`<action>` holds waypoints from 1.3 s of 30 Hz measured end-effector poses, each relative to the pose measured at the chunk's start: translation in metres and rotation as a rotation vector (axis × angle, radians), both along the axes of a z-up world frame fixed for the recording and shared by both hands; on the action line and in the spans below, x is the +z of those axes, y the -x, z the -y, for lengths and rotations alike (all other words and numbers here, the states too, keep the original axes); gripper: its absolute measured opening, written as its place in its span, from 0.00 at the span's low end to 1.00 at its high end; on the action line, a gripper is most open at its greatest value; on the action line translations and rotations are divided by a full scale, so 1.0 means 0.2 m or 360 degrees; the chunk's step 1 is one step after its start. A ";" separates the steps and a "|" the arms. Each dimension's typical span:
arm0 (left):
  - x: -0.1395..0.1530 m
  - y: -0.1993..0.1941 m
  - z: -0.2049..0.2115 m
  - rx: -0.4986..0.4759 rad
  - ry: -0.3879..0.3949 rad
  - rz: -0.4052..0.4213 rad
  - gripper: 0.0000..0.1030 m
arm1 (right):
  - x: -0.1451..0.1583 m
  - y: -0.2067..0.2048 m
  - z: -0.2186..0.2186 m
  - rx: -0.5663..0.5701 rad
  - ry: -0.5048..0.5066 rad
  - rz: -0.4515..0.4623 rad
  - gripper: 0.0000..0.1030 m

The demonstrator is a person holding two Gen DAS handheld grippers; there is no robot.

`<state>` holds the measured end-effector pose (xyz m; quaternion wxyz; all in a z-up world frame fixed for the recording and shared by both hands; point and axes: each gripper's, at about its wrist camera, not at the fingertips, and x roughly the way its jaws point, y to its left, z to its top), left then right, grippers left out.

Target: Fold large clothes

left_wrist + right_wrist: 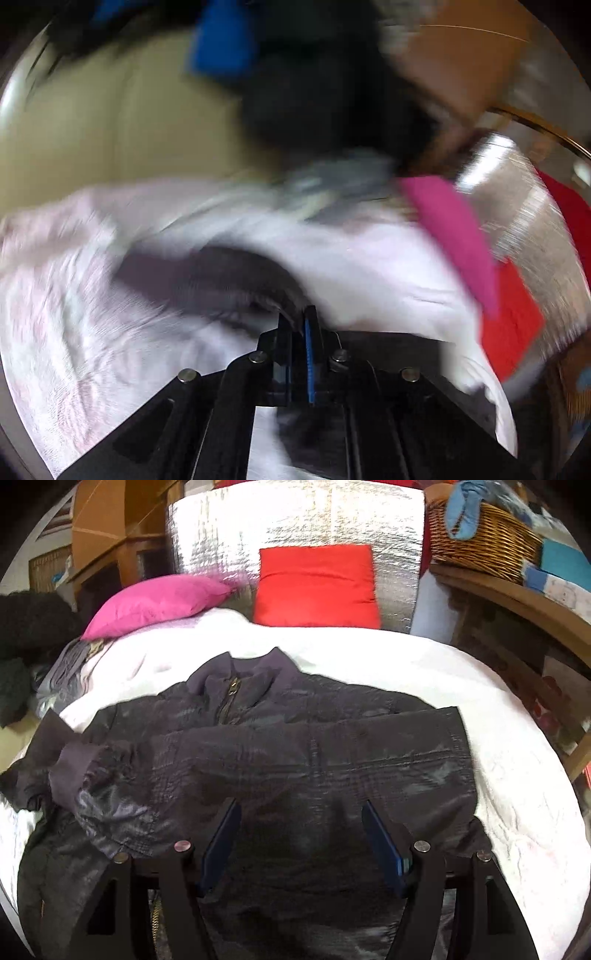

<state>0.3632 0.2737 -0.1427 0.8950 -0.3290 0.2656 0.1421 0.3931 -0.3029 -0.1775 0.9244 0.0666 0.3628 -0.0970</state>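
A dark grey zip jacket lies spread on a white bed cover, collar at the far side, with one sleeve folded across its chest. My right gripper hovers over the jacket's lower part, jaws wide open, nothing between the blue pads. The left wrist view is motion-blurred. There my left gripper has its jaws together, and a dark strip of the jacket runs across the white cover up to its fingertips, apparently pinched between them.
A pink pillow and a red pillow lean on a silver foil panel at the bed's head. A wicker basket sits on a wooden shelf to the right. Dark fluffy bundles lie left of the bed.
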 end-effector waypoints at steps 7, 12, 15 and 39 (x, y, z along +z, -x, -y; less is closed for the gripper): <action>0.38 0.11 0.82 -0.0606 -0.0464 0.0317 0.04 | 0.04 0.07 0.20 -0.0120 -0.0234 0.0038 0.70; 0.35 0.18 1.41 -0.1096 -0.0568 0.0350 0.04 | 0.04 0.12 0.35 -0.0209 -0.0326 0.0064 0.70; 0.27 0.20 1.70 -0.1343 -0.0616 0.0312 0.04 | 0.03 0.15 0.45 -0.0253 -0.0431 0.0067 0.70; 0.13 0.02 1.11 -0.0957 -0.0402 -0.0140 0.75 | 0.11 0.11 -0.02 0.0527 -0.0576 0.0044 0.74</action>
